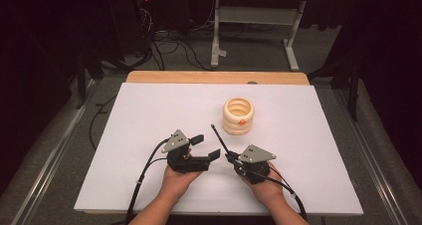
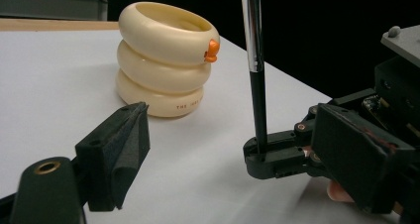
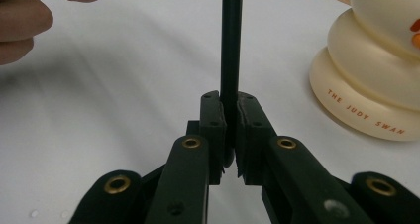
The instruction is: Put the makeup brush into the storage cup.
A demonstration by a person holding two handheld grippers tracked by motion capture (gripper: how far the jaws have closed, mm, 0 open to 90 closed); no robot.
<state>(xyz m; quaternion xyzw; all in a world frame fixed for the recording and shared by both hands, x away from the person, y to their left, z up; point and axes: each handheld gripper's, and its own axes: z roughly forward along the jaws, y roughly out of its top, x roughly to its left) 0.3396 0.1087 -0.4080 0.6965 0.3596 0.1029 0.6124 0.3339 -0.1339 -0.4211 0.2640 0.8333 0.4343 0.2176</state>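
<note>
- Two grippers lie low over a white board (image 1: 149, 115) in the high view: the left gripper (image 1: 208, 146) at centre-left with its jaws apart, and the right gripper (image 1: 230, 158) just beside it at centre-right, each held in a hand reaching in from the bottom edge.
- High view: a thin black rod (image 1: 219, 139) slants up and away from the right gripper toward a cream ringed holder (image 1: 238, 116), which stands upright on the board beyond both grippers, near but apart from them.
- Right gripper view: the jaws are pressed together on the rod (image 3: 230, 60), which rises straight between them; printed lettering on the holder's base (image 3: 366, 115) reads "THE JUDY SWAN", not legible from above. Fingers of the other hand (image 3: 25, 16) appear at upper left.
- Left gripper view: one foam-padded jaw stands free of everything at lower left; the rod (image 2: 257, 100) is seen side-on, with a silver upper section above the black shaft, gripped at its lower end by the right gripper (image 2: 270, 157).
- Left gripper view: the holder (image 2: 161, 60) shows three stacked rings and a small orange beak-like piece (image 2: 212, 50) on the top ring.
</note>
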